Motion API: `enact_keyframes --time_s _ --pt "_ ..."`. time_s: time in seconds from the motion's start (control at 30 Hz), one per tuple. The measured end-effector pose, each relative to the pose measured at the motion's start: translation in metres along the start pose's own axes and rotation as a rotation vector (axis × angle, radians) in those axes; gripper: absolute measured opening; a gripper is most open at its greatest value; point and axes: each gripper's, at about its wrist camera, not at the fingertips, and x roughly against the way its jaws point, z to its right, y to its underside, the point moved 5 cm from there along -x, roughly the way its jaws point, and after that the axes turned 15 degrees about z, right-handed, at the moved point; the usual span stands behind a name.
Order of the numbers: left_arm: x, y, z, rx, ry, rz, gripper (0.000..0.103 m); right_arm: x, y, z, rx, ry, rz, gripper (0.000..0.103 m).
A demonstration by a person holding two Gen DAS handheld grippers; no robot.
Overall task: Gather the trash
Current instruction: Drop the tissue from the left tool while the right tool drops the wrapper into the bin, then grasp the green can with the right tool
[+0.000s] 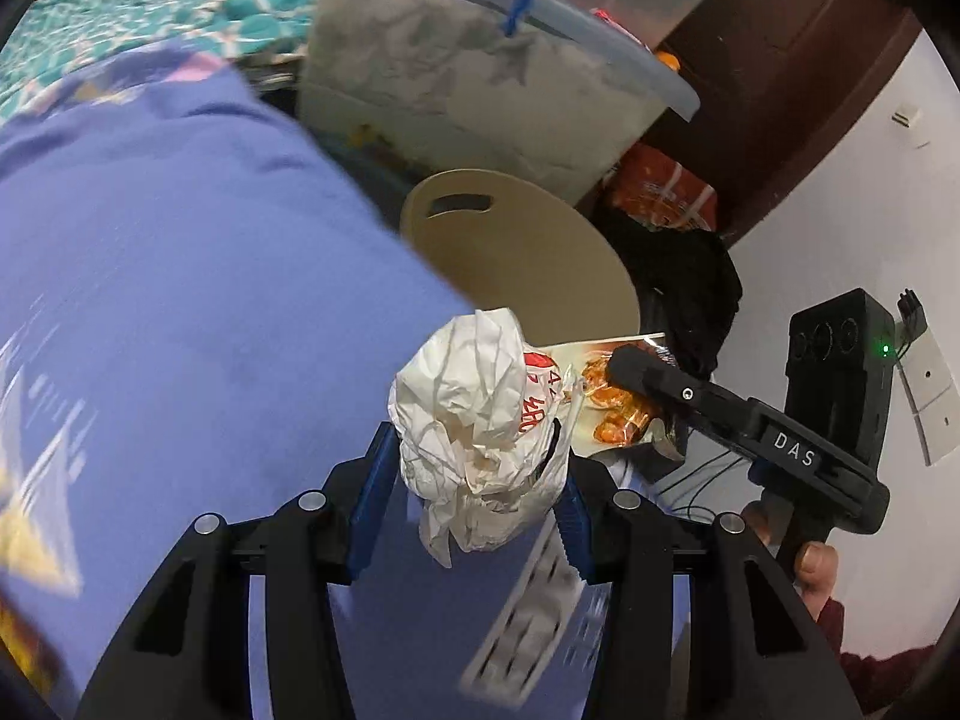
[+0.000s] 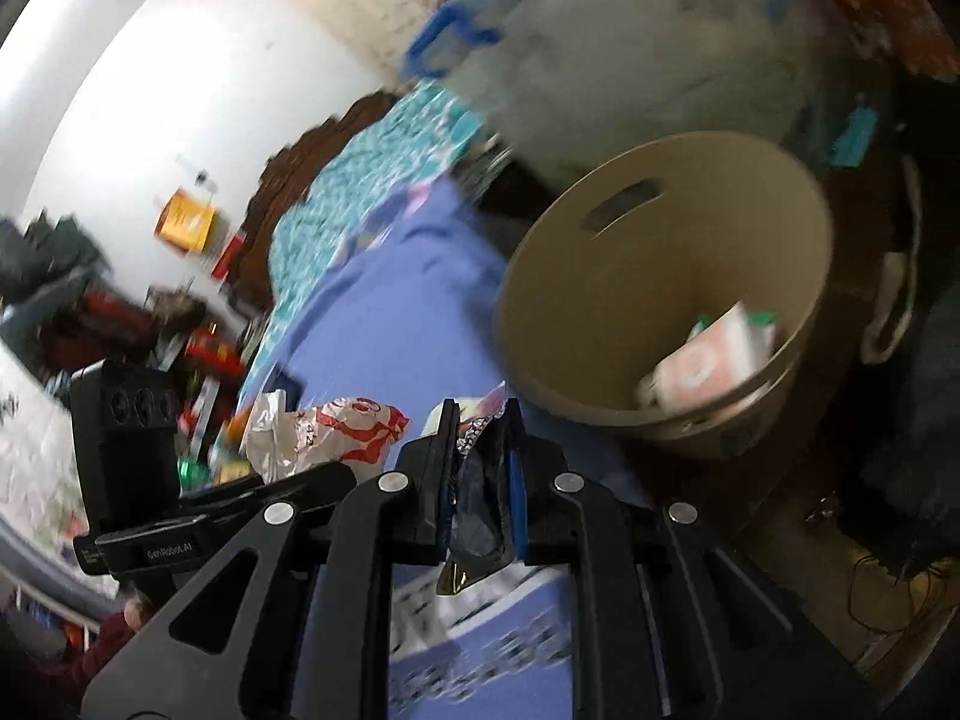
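White wall (image 1: 828,192), dark wooden headboard (image 1: 774,60), periwinkle bedsheet (image 1: 180,276).

A bed (image 2: 384,324) under a purple sheet (image 1: 180,300) carries a teal patterned blanket (image 1: 150,12) bunched at eleven o'clock in the left wrist view.

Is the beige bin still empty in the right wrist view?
No. The beige bin already holds a pink-and-white carton with green on it, lying against its inner wall near the bottom.
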Motion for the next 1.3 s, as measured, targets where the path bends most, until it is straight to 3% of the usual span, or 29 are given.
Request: enact_keyframes --time_s 0.33,0.4,0.5,0.53,0.63,0.77,0.97,1.13,1.3 --pt "-0.073 -0.041 0.025 -0.042 0.034 -0.036 0.047 -0.022 -0.05 0.029 -0.07 0.04 0.048 0.017" --pt "-0.085 -0.048 0.025 -0.039 0.017 -0.042 0.052 -0.024 -0.061 0.034 -0.065 0.071 0.081 0.017" --pt "-0.098 -0.054 0.023 -0.03 -0.015 -0.05 0.072 -0.033 -0.075 0.044 -0.058 0.118 0.115 0.02" --pt "-0.1 -0.055 0.024 -0.025 -0.019 -0.049 0.075 -0.037 -0.076 0.047 -0.07 0.122 0.102 0.025" --pt "-0.097 -0.057 0.024 -0.012 -0.017 -0.038 0.083 -0.034 -0.079 0.05 -0.106 0.126 0.136 0.076" --pt "-0.079 -0.054 0.023 -0.031 -0.036 -0.011 0.086 -0.026 -0.074 0.043 -0.064 0.138 0.155 0.074" --pt "-0.027 -0.024 0.026 -0.078 -0.028 0.021 0.086 -0.021 -0.048 0.011 -0.013 0.076 0.107 0.073" --pt "0.031 0.019 0.017 -0.124 -0.041 0.034 0.086 -0.032 -0.02 -0.028 0.041 0.002 0.024 0.069" --pt "0.091 0.062 -0.019 -0.068 -0.087 0.046 0.086 -0.055 0.023 -0.084 0.12 -0.088 -0.105 0.06"
